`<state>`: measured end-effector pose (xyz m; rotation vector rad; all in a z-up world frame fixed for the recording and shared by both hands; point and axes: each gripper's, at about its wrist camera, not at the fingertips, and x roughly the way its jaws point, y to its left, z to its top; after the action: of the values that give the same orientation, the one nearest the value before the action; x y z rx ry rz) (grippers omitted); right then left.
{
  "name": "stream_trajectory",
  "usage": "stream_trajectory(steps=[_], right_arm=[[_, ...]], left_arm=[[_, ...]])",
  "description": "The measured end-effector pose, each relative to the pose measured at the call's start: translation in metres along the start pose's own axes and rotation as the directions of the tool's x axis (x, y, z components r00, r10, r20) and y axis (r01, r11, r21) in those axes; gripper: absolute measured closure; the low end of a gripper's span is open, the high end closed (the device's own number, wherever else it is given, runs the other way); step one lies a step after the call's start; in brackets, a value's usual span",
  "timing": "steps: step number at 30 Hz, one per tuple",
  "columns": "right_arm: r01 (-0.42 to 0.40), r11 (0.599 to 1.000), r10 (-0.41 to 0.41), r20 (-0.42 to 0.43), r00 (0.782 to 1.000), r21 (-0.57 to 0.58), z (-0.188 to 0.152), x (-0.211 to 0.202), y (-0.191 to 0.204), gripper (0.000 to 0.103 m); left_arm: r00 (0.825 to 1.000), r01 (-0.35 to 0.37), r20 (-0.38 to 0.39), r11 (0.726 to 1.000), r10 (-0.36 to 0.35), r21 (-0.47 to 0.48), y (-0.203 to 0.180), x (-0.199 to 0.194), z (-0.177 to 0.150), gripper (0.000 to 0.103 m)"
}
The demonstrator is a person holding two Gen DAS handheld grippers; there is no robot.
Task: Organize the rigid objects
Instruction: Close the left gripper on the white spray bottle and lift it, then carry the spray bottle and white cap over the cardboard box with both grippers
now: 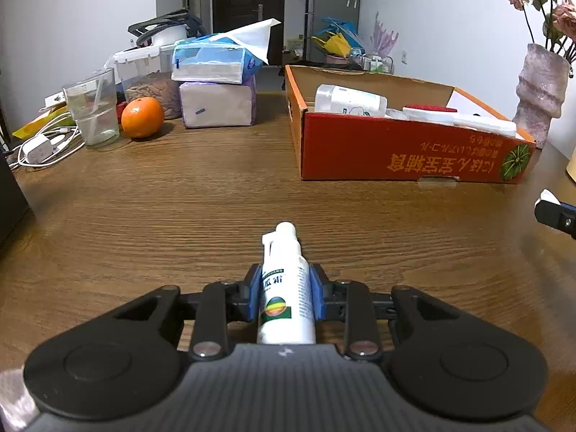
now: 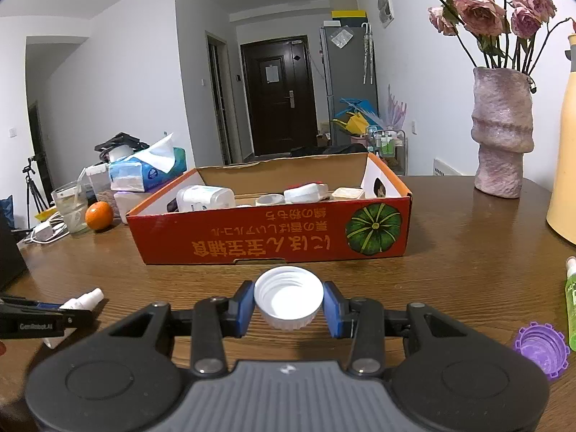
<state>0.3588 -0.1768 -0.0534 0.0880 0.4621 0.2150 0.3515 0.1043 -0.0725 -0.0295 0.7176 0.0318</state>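
Note:
My left gripper [image 1: 286, 288] is shut on a white spray bottle [image 1: 286, 295] with a green and orange label, held low over the wooden table [image 1: 180, 208], nozzle pointing forward. The bottle's nozzle also shows in the right wrist view [image 2: 84, 298]. My right gripper [image 2: 288, 304] is shut on a white screw cap [image 2: 288, 297], open side up, just in front of the orange cardboard box [image 2: 273, 237]. The box [image 1: 396, 151] holds several white containers and a red-topped item. The right gripper's fingertip [image 1: 550, 208] shows at the left view's right edge.
A purple cap [image 2: 541, 349] and a green bottle [image 2: 570, 302] lie at the right. A pink vase [image 2: 502, 133] and a yellow container [image 2: 563, 151] stand behind. An orange [image 1: 142, 117], glass [image 1: 93, 111], tissue packs [image 1: 216, 86] and cables [image 1: 39, 147] crowd the far left.

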Motion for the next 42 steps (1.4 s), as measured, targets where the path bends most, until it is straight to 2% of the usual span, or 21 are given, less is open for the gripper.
stream_trajectory(steps=[12,25,37,42], right_arm=[[-0.023,1.0,0.022,0.032,0.999,0.022,0.005,-0.008,-0.001,0.064],[-0.038,0.998,0.032,0.113,0.993,0.045,0.026,-0.019,-0.01,0.064],[-0.021,0.999,0.014,0.182,0.983,0.041,0.055,-0.006,-0.022,0.064],[-0.003,0.999,-0.004,0.199,0.98,0.037,0.067,0.004,-0.027,0.064]], left_arm=[[0.993,0.017,0.113,1.0,-0.014,-0.023,-0.019,-0.031,0.011,0.075],[0.967,0.069,0.247,0.997,-0.057,-0.04,-0.063,-0.057,0.046,0.075],[0.944,0.077,0.325,0.996,-0.056,-0.054,-0.101,-0.047,0.085,0.075],[0.941,0.073,0.335,0.995,-0.047,-0.065,-0.11,-0.033,0.099,0.075]])
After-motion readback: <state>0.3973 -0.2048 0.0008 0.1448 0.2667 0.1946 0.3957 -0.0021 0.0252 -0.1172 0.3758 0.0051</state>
